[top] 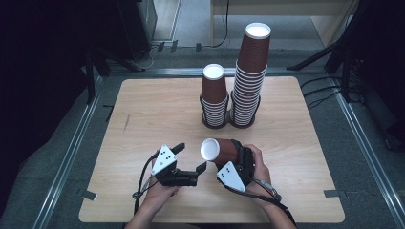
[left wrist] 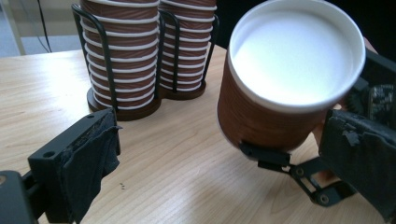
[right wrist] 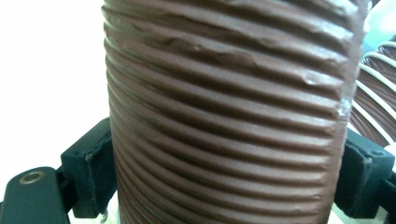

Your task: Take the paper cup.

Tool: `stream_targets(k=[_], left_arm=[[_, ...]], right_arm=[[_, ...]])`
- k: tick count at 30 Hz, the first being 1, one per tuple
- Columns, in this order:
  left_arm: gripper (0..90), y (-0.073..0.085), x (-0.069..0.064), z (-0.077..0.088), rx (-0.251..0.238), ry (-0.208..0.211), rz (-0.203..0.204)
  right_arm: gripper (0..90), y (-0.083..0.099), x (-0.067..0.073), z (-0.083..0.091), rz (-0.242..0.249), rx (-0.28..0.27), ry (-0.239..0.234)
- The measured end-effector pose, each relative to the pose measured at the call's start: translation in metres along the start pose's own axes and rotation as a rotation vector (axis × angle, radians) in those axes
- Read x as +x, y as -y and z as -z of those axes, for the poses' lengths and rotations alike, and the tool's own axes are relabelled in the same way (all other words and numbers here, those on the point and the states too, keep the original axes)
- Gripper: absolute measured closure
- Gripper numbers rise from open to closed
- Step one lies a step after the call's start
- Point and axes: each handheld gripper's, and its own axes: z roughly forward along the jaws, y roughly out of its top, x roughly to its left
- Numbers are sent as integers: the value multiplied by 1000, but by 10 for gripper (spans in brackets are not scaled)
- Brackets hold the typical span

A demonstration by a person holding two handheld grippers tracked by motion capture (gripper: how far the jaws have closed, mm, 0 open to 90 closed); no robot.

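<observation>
So the right gripper [top: 220, 160] grips one cup [top: 218, 150]; the left gripper [top: 191, 162] is open, handover not yet done.

black tongs [top: 203, 167], grey dotted plates, trailing cables

Obstacles: two cup stacks [top: 234, 90] in a wire rack [top: 230, 121] ahead of me; bare table [top: 153, 114] either side.

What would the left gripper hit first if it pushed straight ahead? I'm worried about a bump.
Probably the brown paper cup held by the right gripper; it lies just ahead of the open left gripper, though depth is unclear.
</observation>
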Motion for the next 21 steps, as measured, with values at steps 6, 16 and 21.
stream_targets(k=[6, 16, 21], left_arm=[[0, -3, 1, 4, -17, 22, 5], [0, -2, -6, 0, 2, 69, -23], [0, -2, -5, 0, 8, 71, -18]], right_arm=[[118, -5, 2, 1, 6, 0, -14], [118, -9, 7, 2, 52, -6, -26], [118, -10, 11, 2, 90, -18, -40]])
